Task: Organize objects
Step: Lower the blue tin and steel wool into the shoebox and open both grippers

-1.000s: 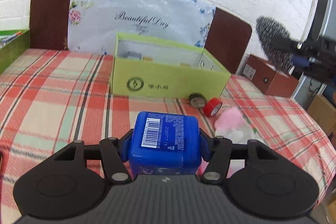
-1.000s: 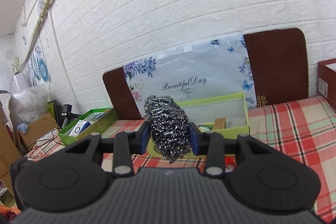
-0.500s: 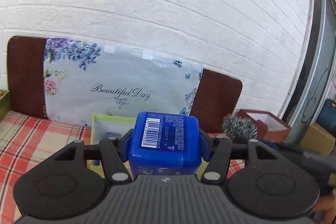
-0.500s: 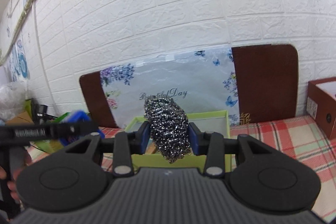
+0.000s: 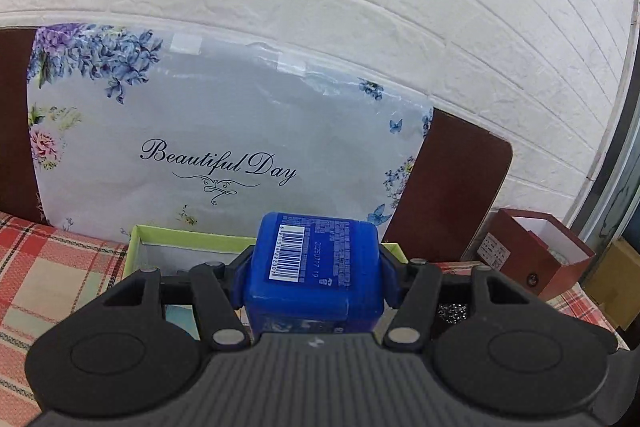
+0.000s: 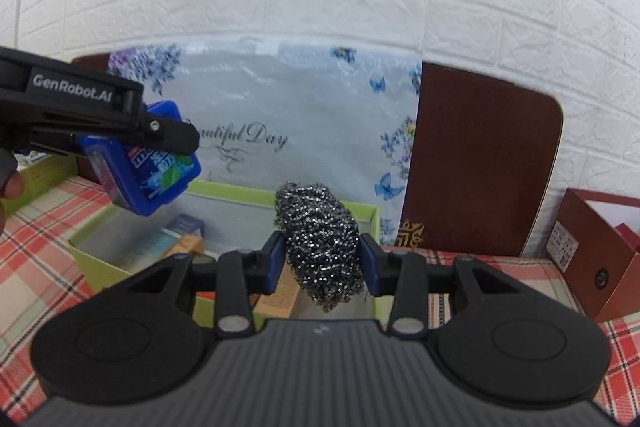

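The left gripper (image 5: pixel 314 277) clamps a blue box (image 5: pixel 316 263), barcode up, low in the centre of its view; in the right view that box (image 6: pixel 154 167) hangs at the left above the green box (image 6: pixel 120 227). The right gripper (image 6: pixel 322 261) squeezes a steel scourer (image 6: pixel 320 247) over the green box's right end. The checked cloth (image 6: pixel 36 259) lies beneath.

Each black hand-held gripper (image 6: pixel 322 269) has blue pads (image 6: pixel 275 263), silver screws; "GenRobot.AI" lettering (image 6: pixel 72 91) in white.
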Action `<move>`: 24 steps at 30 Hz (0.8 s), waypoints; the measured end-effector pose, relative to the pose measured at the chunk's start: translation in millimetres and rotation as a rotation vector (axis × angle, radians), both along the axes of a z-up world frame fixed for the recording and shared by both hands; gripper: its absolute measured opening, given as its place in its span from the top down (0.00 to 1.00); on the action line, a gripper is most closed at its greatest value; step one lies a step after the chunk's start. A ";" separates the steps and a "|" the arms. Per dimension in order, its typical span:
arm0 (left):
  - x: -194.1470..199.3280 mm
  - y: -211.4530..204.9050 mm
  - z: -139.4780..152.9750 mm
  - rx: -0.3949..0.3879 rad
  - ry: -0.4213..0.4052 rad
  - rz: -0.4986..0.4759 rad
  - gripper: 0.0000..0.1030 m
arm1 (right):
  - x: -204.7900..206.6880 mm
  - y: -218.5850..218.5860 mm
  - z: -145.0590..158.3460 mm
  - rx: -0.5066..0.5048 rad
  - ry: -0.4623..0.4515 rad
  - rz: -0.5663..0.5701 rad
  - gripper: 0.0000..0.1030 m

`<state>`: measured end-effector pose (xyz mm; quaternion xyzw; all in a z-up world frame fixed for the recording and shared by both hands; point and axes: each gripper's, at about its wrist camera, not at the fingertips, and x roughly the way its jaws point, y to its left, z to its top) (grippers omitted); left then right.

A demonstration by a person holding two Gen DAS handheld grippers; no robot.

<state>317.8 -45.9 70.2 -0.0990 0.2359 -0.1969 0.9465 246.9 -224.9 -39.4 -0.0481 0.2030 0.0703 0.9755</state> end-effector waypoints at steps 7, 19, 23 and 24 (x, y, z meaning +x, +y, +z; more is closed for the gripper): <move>36.0 -7.1 -22.9 0.012 0.023 0.016 0.39 | 41.0 -0.1 -15.9 -0.018 0.029 -0.007 0.62; 16.7 12.1 -23.1 0.018 -0.036 0.075 0.13 | 41.4 14.9 -26.7 -0.124 -0.049 0.014 0.00; -13.3 15.9 -10.0 0.059 -0.085 0.075 0.12 | 18.1 20.2 -14.5 -0.139 -0.065 0.043 0.00; -22.6 16.1 -6.7 0.070 -0.093 0.079 0.12 | 11.2 20.7 -11.8 -0.140 -0.069 0.046 0.00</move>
